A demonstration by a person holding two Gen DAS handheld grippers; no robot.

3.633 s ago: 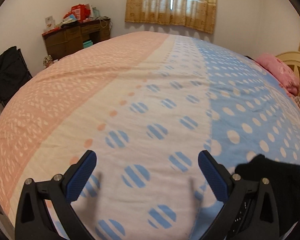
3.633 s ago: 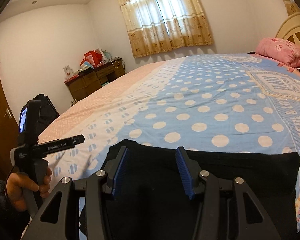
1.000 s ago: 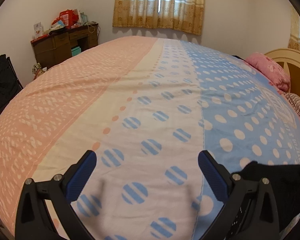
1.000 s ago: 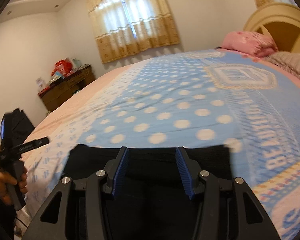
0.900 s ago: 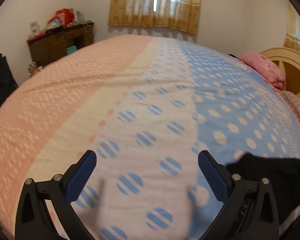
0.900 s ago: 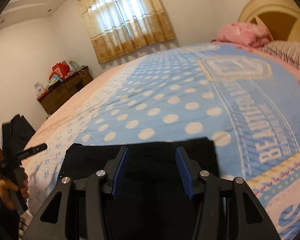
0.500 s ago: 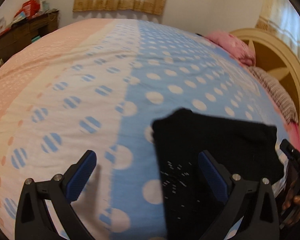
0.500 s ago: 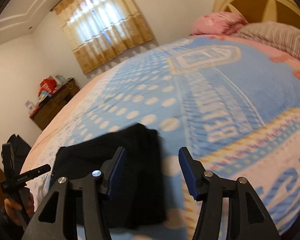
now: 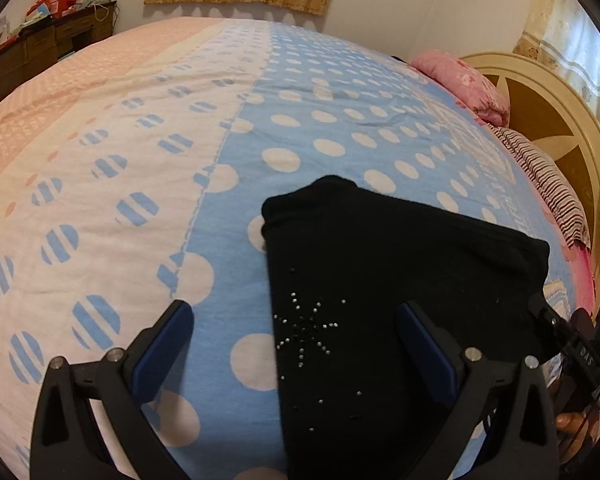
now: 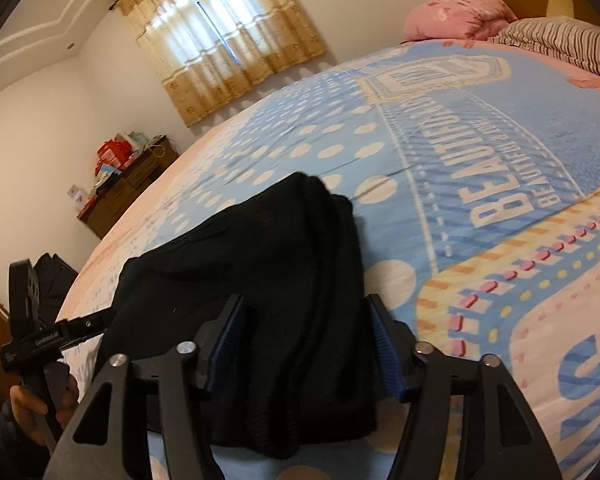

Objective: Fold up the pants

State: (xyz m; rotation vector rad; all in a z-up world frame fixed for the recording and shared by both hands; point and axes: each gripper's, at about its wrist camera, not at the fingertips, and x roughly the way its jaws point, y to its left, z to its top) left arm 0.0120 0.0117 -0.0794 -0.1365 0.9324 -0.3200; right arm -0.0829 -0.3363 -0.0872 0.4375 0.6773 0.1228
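Folded black pants (image 9: 380, 280) with a star of small studs lie flat on the blue dotted bedspread (image 9: 300, 128). My left gripper (image 9: 294, 320) is open wide above their near left edge, with the studded part between its fingers and nothing pinched. In the right wrist view the pants (image 10: 260, 260) form a thick folded stack. My right gripper (image 10: 306, 320) hovers over their right edge; its jaws are opening, with cloth between them but not pressed by the pads. Each view shows the other gripper (image 10: 32, 340) held in a hand.
A pink pillow (image 9: 460, 80) and a striped pillow (image 9: 548, 176) lie by the cream headboard (image 9: 548, 108). A dark wooden dresser (image 10: 132, 184) with red boxes stands by the far wall, under a curtained window (image 10: 220, 40). A black bag (image 10: 56, 276) sits near the door.
The left gripper swung right and tilted down, so the pants now lie between its fingers. The right gripper shifted to the pants' right edge and its jaws widened.
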